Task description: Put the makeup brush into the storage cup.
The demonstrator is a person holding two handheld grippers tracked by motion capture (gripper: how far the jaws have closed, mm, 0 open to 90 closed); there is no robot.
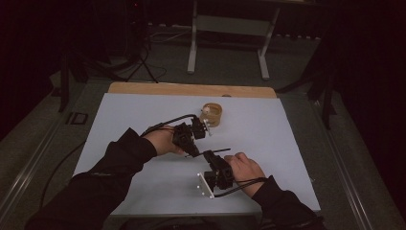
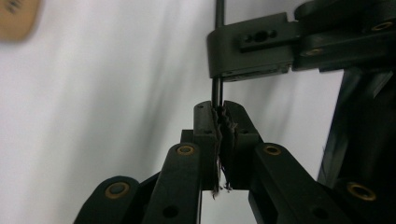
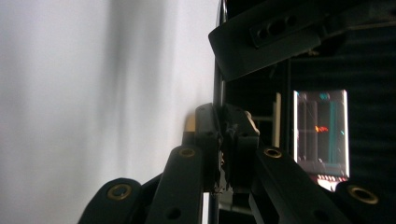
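Observation:
A thin black rod (image 1: 221,151) hangs level just above the white table sheet (image 1: 134,115), near its middle. My left gripper (image 1: 196,151) reaches down from the left hand, and in the left gripper view it (image 2: 221,109) is shut on the rod (image 2: 216,91). My right gripper (image 1: 208,157) comes up from the right hand, and in the right gripper view it (image 3: 222,112) is shut on the same rod (image 3: 218,79). The two grips sit close together: each gripper view has the other gripper's jaw (image 2: 252,49) (image 3: 266,42) just beyond its own.
A tan wooden ring (image 1: 211,115) stands on the sheet behind the left gripper, blurred at the left gripper view's top left (image 2: 16,18). The table's wooden edge (image 1: 191,89) runs along the back. A metal stand (image 1: 230,28) is on the dark floor beyond.

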